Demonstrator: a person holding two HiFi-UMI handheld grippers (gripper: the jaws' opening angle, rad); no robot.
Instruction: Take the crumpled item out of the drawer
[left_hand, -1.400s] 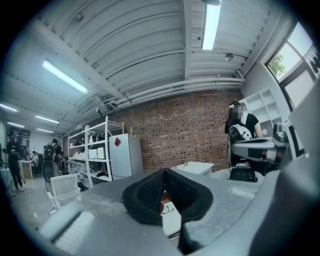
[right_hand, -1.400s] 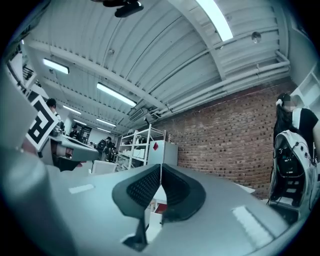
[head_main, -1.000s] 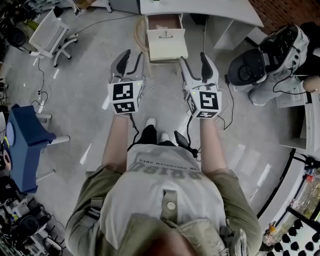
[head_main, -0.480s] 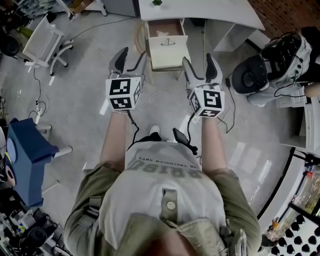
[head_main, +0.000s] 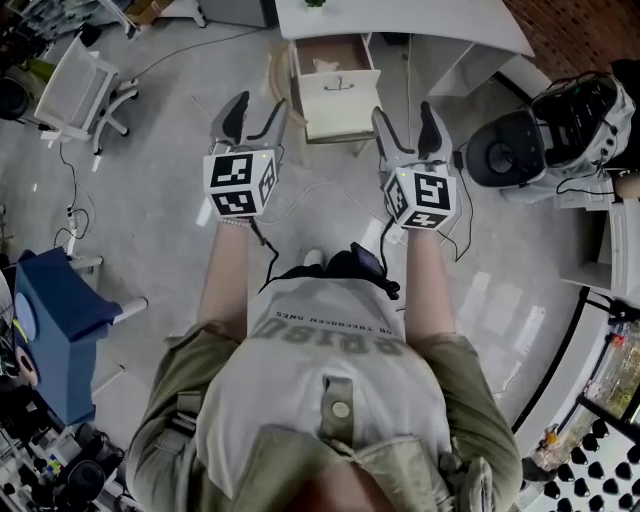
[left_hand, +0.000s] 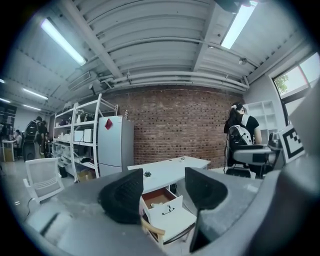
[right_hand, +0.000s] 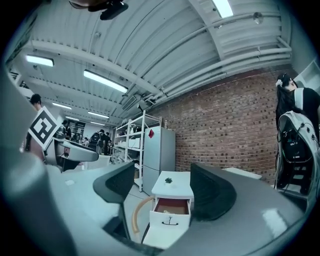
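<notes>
On the grey floor, a person stands well apart from a white worktop and the white drawer unit at its edge, apparently lining up an approach rather than reaching yet. The top drawer stands pulled out toward the person, leaving its contents open from above. The left gripper and right gripper are held side by side, aimed at the unit. The left's fingers are opening and the right's stand wide, with nothing between either pair, likely readied for a grab. The crumpled item, a pale lump, lies inside the drawer near its front. It is too small to tell its long axis or which way it points.
</notes>
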